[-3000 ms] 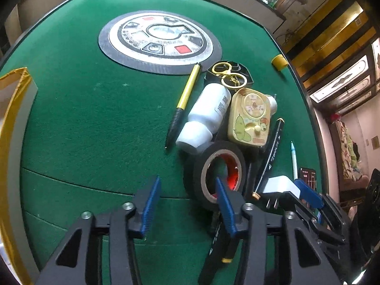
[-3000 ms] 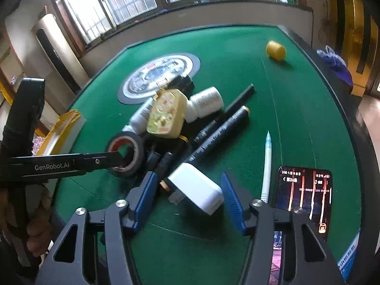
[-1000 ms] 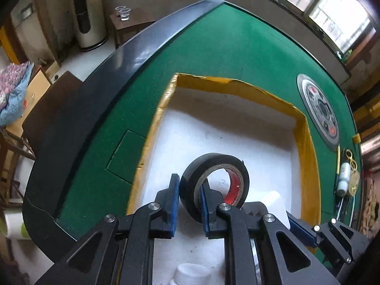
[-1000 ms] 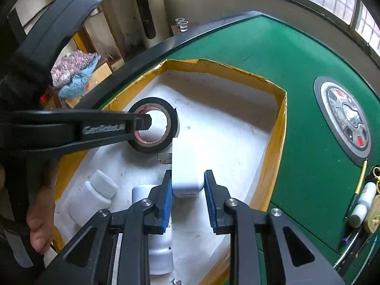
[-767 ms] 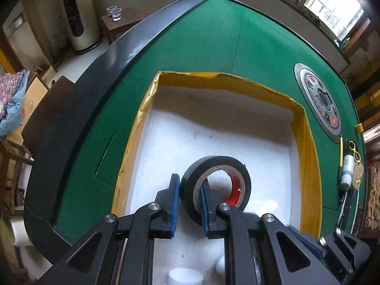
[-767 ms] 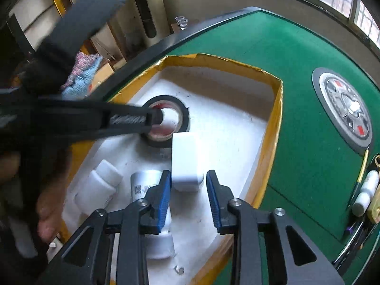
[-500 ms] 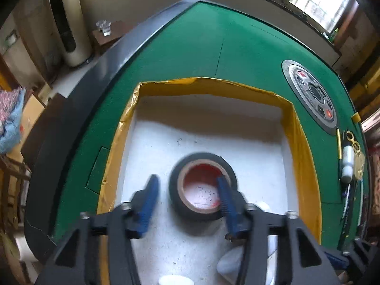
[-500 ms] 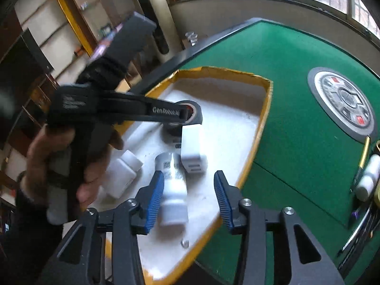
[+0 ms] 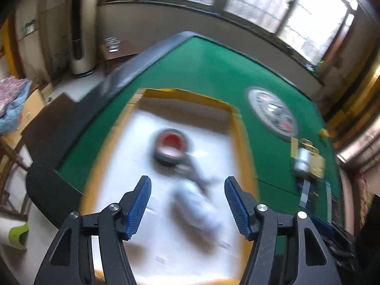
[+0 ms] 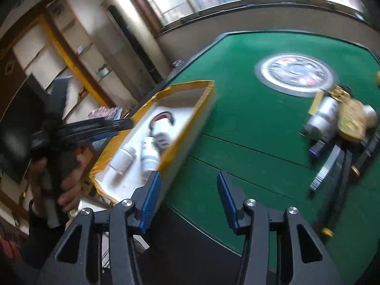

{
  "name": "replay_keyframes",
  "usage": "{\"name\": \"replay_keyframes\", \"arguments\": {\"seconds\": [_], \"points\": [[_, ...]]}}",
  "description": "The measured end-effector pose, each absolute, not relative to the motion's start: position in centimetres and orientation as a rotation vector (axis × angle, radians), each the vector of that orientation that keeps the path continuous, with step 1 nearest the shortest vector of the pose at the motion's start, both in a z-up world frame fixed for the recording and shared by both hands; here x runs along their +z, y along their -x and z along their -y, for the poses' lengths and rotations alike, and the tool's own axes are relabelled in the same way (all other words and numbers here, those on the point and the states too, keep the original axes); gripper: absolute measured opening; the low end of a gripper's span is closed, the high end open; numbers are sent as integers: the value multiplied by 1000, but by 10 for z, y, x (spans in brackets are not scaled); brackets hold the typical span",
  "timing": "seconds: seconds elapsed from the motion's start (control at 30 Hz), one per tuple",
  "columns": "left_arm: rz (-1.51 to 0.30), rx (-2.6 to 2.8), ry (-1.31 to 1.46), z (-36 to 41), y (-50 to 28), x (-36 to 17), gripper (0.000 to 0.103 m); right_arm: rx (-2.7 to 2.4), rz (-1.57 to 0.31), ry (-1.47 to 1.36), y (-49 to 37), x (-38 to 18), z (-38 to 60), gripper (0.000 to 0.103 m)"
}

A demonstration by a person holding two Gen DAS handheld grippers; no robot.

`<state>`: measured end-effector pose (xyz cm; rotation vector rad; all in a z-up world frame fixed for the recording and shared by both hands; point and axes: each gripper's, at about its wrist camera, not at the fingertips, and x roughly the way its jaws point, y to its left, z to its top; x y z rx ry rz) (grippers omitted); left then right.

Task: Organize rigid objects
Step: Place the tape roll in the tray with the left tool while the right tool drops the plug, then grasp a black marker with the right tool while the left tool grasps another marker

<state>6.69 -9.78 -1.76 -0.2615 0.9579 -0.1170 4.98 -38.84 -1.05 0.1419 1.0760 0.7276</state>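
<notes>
The yellow-rimmed white foam box (image 9: 239, 128) sits on the green felt table (image 9: 213, 71). Inside it lies the black tape roll (image 9: 171, 147), with white plastic bottles (image 10: 149, 153) toward six o'clock. The round grey dial plate (image 9: 273, 112) lies at two o'clock of the box, the remaining clutter pile (image 10: 342, 121) beyond at three.

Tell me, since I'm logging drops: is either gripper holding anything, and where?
Nothing: left gripper and right gripper are open, empty.

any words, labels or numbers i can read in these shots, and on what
None can be read.
Left gripper: white lettering on its side, smeared by motion blur.
Bottles in the box: dark label marks, too small and blurred.
Round disc on the green table: red and white markings, no legible text.
Yellow case in the pile: print blurred.
</notes>
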Motion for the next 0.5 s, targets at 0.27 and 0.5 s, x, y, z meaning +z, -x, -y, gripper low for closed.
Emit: {"name": "replay_keyframes", "arguments": {"seconds": [0.27,0.5], "points": [[-986,-378,164,211,-46,-11,67,591,-1066,-204,-43,-16,453,49],[-1069,-464,95,267,-49,-32,67,425,-1119,-257,-57,-32,498,48]]}}
